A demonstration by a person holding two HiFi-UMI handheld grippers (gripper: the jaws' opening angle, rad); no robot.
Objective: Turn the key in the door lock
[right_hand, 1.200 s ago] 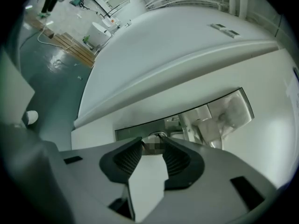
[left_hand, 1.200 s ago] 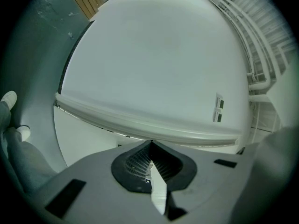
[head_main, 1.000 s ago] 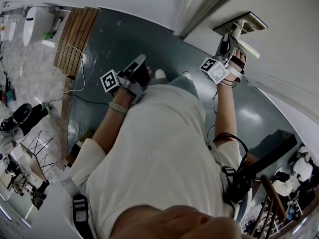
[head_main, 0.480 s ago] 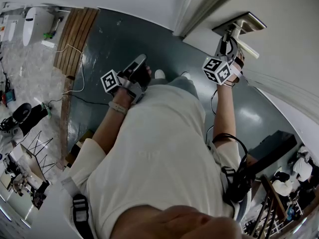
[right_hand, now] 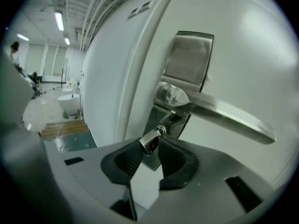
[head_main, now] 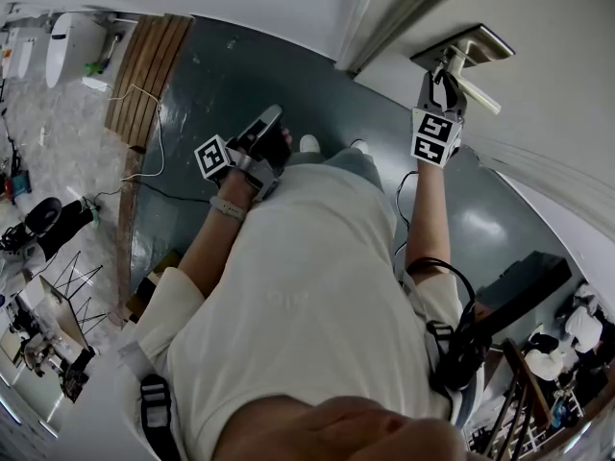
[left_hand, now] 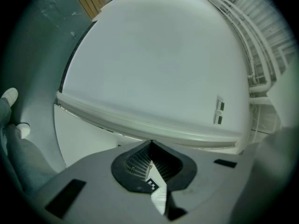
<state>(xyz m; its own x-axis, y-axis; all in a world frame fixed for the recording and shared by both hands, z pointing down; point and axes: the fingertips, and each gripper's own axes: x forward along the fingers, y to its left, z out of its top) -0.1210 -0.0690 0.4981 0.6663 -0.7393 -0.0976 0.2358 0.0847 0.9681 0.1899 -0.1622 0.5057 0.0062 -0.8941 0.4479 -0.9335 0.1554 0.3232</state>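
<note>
A small silver key [right_hand: 149, 143] sticks in the lock cylinder [right_hand: 160, 130] just under the steel lever handle [right_hand: 224, 113] of the white door [right_hand: 252, 50]. In the right gripper view my right gripper [right_hand: 152, 149] is shut on the key's head, its dark pads [right_hand: 128, 160] pressing it from both sides. From the head view the right gripper [head_main: 444, 73] reaches up to the lock plate [head_main: 471, 46]. My left gripper [head_main: 264, 128] hangs over the floor away from the door. In its own view the left gripper [left_hand: 150, 146] is shut on nothing.
The door frame [head_main: 370, 17] runs left of the lock. Below lie a dark grey floor [head_main: 240, 75], wooden planks [head_main: 144, 75] and a loose white cable [head_main: 154, 166]. The person's white shoe [head_main: 308, 143] stands near the door. A white wall [left_hand: 154, 64] fills the left gripper view.
My right gripper has rolled about its own line at the lock; its marker cube swung from the wrist's left side round to face the camera. The left gripper has not moved.
</note>
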